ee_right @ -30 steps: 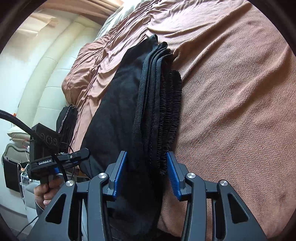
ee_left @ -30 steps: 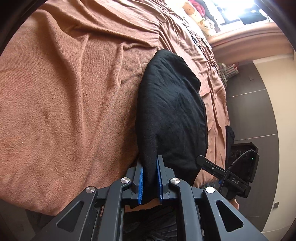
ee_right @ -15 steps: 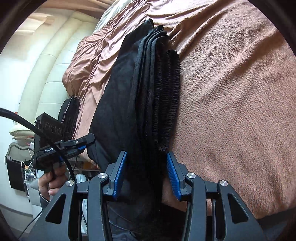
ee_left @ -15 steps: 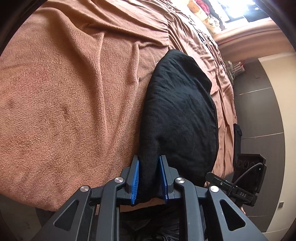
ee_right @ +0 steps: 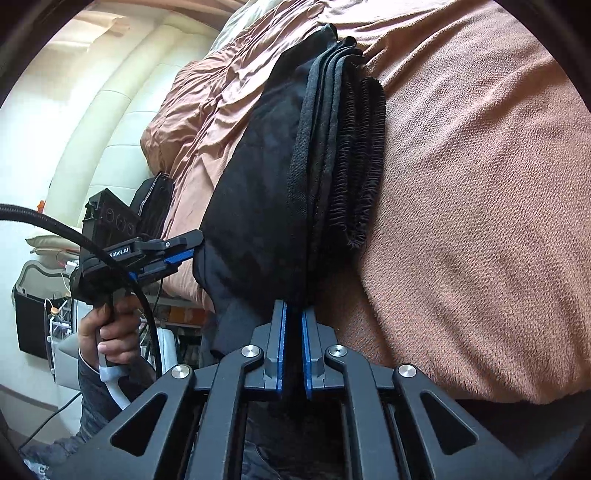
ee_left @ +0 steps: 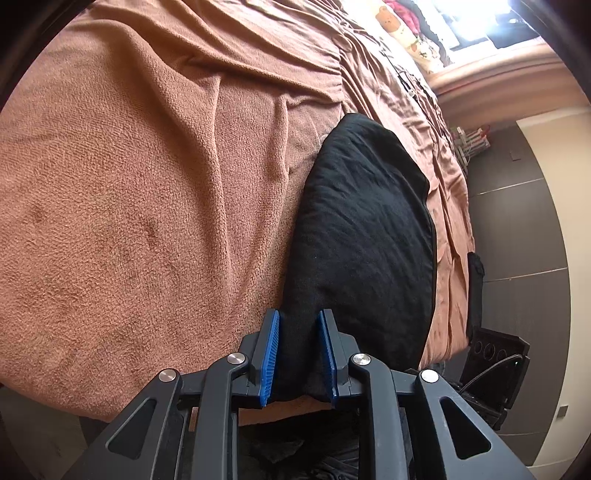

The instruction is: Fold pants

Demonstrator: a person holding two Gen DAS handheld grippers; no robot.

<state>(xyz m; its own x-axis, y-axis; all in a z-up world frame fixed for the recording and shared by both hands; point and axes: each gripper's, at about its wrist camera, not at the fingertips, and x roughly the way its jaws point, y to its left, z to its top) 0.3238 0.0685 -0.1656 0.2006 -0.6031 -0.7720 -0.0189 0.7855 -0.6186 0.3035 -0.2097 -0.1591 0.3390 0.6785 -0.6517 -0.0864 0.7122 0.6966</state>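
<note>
The black pants [ee_left: 365,229] lie folded in several layers on the brown bed cover [ee_left: 129,206], with the near end hanging over the bed's edge. My left gripper [ee_left: 298,325] stands around the pants' near edge with its blue pads apart, the cloth loose between them. My right gripper [ee_right: 292,315] is shut on the pants' [ee_right: 258,206] layered edge by the ribbed waistband [ee_right: 360,155]. The left gripper also shows in the right wrist view [ee_right: 184,245], held by a hand.
The bed cover [ee_right: 480,184] is wrinkled and drops off at the near edge. A black box with round dials [ee_left: 495,354] stands beside the bed. Patterned bedding [ee_left: 402,29] lies at the far end. A white padded headboard [ee_right: 92,110] shows at the left.
My right gripper has closed from wide open onto the pants' edge. My left gripper's pads have spread apart from a tight pinch on the cloth.
</note>
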